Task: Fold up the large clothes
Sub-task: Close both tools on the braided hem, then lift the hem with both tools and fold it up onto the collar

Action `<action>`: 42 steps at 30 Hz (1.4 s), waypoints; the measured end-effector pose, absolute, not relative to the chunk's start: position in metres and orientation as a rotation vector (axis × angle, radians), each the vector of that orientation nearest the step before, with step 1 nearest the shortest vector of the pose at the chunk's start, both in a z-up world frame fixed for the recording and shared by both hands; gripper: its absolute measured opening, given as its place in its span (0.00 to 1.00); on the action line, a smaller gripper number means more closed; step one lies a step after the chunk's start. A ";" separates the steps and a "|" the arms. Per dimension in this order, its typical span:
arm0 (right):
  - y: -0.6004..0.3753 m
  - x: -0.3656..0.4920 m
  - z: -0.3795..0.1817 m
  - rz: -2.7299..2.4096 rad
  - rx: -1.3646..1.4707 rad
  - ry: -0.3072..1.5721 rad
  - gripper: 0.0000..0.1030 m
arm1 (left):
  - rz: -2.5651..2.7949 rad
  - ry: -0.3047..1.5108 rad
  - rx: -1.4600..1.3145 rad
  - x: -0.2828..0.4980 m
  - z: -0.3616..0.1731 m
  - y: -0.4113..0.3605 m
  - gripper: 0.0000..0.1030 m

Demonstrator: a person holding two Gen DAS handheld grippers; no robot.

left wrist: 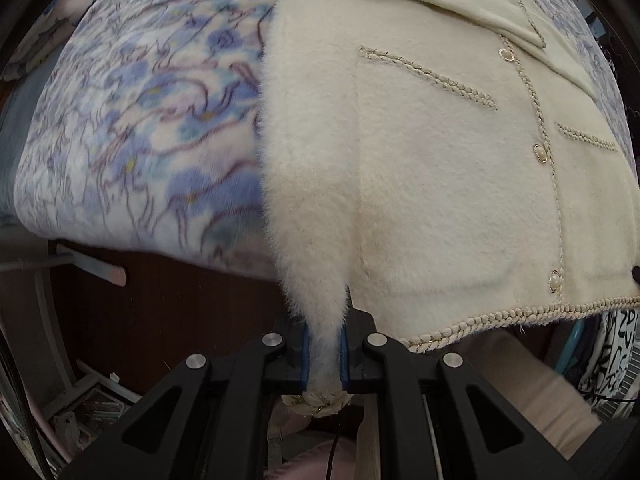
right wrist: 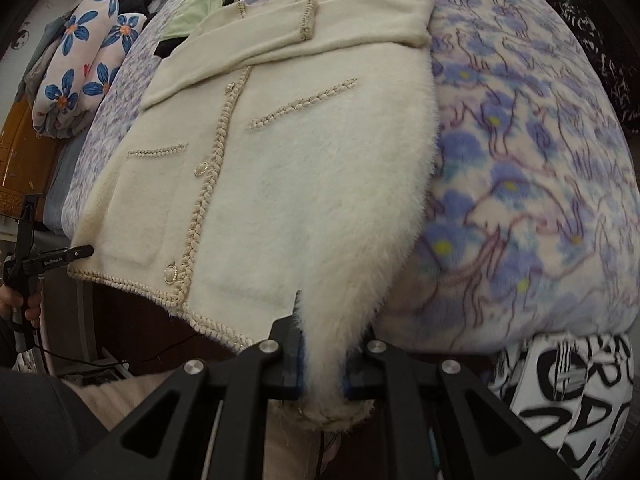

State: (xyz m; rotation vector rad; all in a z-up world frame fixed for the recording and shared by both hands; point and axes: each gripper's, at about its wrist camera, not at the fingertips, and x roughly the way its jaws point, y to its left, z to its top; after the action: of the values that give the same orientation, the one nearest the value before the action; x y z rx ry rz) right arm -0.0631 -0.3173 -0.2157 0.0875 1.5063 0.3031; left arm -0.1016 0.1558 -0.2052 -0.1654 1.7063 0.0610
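Observation:
A cream fuzzy cardigan with braided trim and pearl buttons lies on a bed covered by a blue-flowered blanket. Its sleeves are folded across the chest at the far end. My left gripper is shut on the cardigan's bottom left hem corner at the bed's near edge. In the right wrist view the cardigan fills the middle, and my right gripper is shut on its bottom right hem corner. The left gripper shows at the far left there.
The blanket spreads right of the cardigan. A flowered pillow and a green garment lie at the bed's far end. A black-and-white patterned cloth hangs at the lower right. Dark floor and clutter lie below the bed edge.

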 end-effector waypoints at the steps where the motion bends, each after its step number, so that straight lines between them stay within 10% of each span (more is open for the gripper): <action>1: -0.318 -0.070 -0.215 0.302 0.088 1.518 0.11 | 0.060 1.715 -0.169 -0.108 -0.204 0.156 0.07; 12: -0.312 -0.044 -0.202 0.303 0.159 1.556 0.11 | 0.083 1.736 -0.391 -0.069 -0.178 0.190 0.08; 24: -0.334 0.191 -0.179 0.276 0.395 1.411 0.12 | 0.188 1.455 -0.616 0.145 -0.144 0.228 0.09; 28: -0.343 0.259 -0.193 0.189 0.408 1.363 0.20 | 0.243 1.346 -0.676 0.218 -0.159 0.254 0.28; 31: -0.340 0.286 -0.202 0.161 0.395 1.321 0.44 | 0.320 1.308 -0.660 0.258 -0.174 0.262 0.81; 32: -0.337 0.291 -0.205 0.137 0.347 1.313 0.55 | 0.339 1.290 -0.644 0.264 -0.178 0.266 0.81; 42: -0.335 0.285 -0.260 0.060 0.277 1.388 0.55 | 0.202 1.442 -0.362 0.295 -0.256 0.256 0.80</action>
State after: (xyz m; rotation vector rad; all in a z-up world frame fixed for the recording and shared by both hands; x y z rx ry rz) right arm 0.2850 -0.3347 -0.2604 0.2772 1.3875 0.0600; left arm 0.2950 0.2560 -0.2556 -0.3622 1.4417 0.2024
